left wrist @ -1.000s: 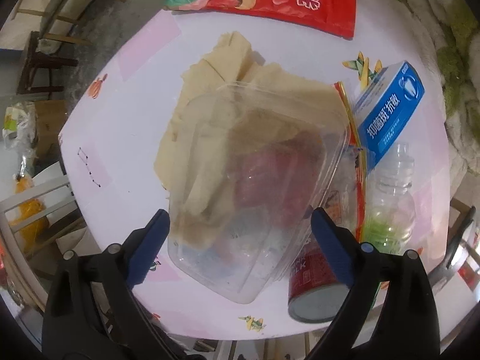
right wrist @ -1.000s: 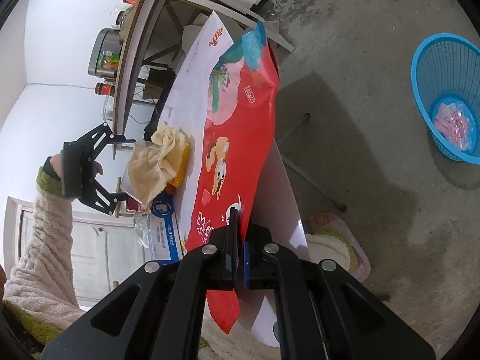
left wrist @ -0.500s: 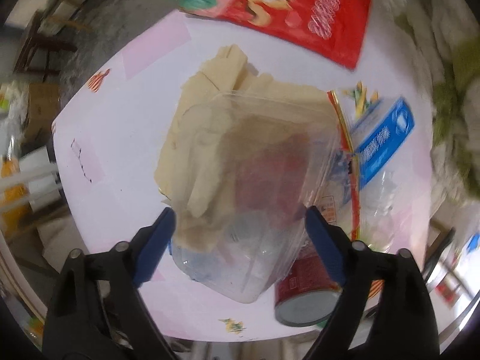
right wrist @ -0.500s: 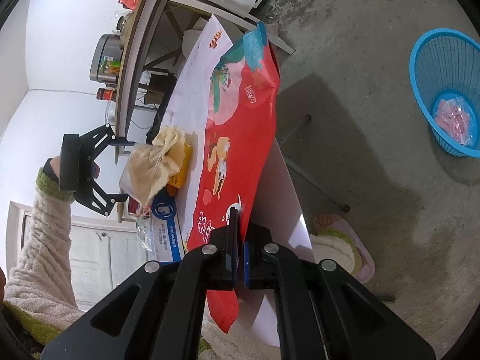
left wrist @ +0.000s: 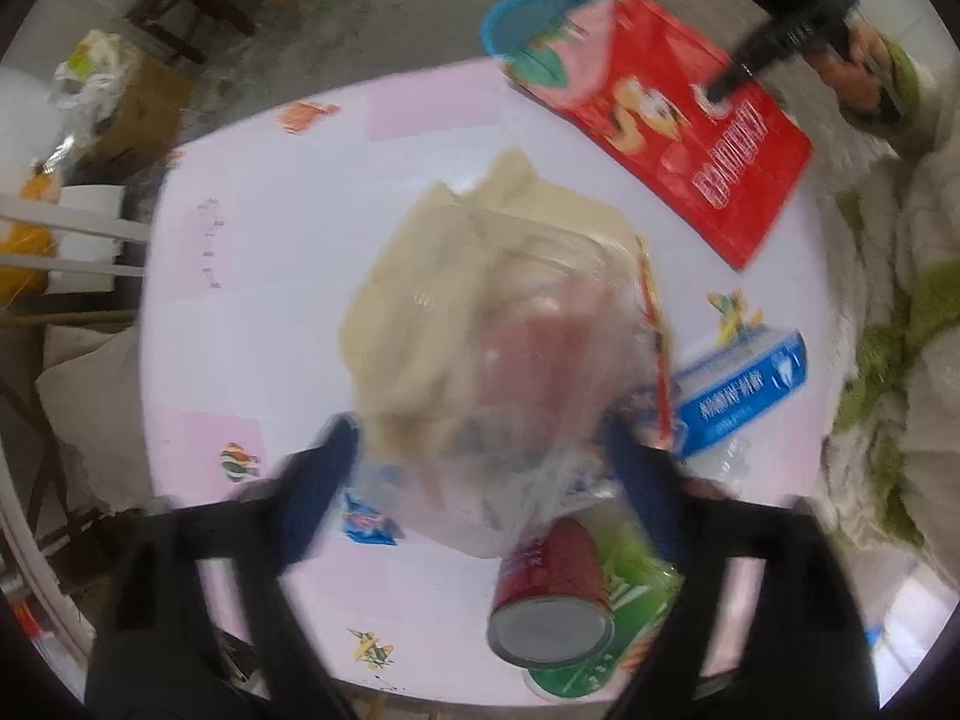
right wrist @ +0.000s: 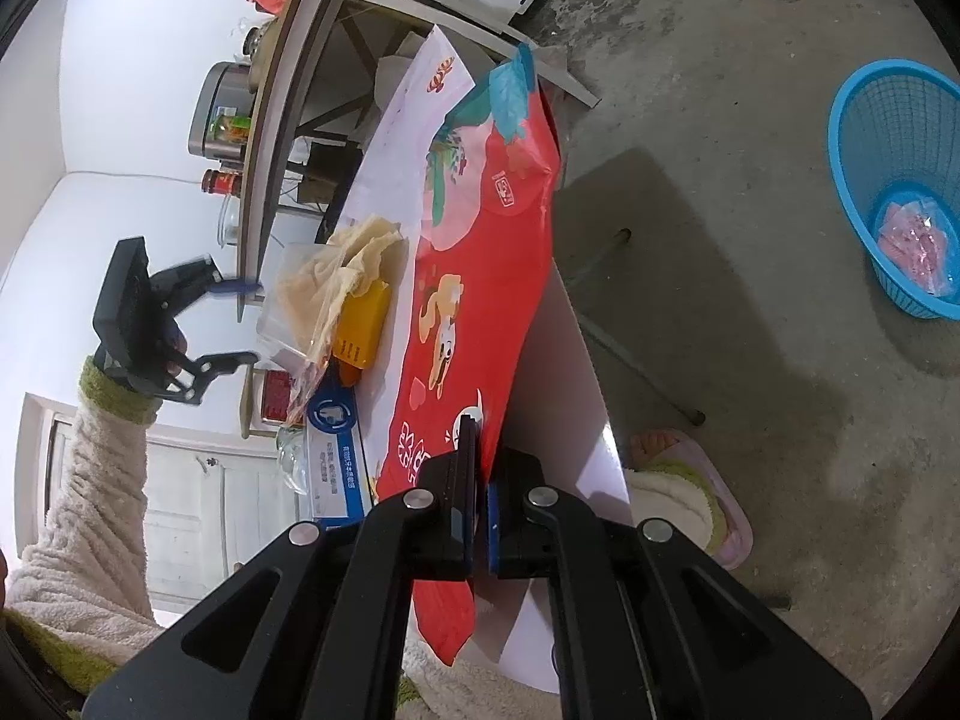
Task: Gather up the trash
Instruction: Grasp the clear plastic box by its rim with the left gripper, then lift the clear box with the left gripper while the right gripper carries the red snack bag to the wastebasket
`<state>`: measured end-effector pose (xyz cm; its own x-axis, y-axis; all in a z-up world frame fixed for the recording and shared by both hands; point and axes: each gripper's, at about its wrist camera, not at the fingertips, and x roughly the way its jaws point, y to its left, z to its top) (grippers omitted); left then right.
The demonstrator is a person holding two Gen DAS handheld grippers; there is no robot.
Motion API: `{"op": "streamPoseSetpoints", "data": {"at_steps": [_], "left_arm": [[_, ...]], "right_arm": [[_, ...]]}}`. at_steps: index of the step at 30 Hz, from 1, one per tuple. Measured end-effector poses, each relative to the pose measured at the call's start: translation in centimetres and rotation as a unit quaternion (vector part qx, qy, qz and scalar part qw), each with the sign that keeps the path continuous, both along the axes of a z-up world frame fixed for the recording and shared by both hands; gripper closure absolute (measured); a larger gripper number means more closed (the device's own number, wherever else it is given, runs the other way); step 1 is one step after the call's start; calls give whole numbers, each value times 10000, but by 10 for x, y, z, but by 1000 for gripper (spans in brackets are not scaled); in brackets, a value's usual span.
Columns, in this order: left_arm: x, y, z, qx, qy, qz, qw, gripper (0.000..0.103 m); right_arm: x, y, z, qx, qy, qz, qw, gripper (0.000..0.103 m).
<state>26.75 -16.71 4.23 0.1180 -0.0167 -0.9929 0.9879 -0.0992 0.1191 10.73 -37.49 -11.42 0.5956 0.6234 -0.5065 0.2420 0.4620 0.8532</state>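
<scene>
Your right gripper (right wrist: 478, 480) is clamped on the near edge of the red snack bag (right wrist: 480, 276), which lies along the edge of the white table (left wrist: 270, 276). Your left gripper (left wrist: 480, 468) has its blue fingers (left wrist: 321, 480) spread wide, with the clear plastic container (left wrist: 528, 396) and its beige paper (left wrist: 420, 312) between them; whether they touch it you cannot tell through the blur. A red can (left wrist: 552, 594) lies just beside the container, the blue basket (right wrist: 900, 180) well apart on the floor. Compared with a second ago, the left gripper's view has swung round and the can sits nearer the middle.
</scene>
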Motion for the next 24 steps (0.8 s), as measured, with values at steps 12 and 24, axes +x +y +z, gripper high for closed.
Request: {"op": "streamPoseSetpoints", "data": {"at_steps": [12, 24], "left_arm": [[21, -22, -27, 657, 880, -108, 9939, 13], [23, -24, -39, 768, 922, -58, 9928, 19]], "right_arm": [[1, -1, -2, 122, 4, 5, 9999, 100], [2, -1, -5, 205, -23, 3, 9998, 100]]}}
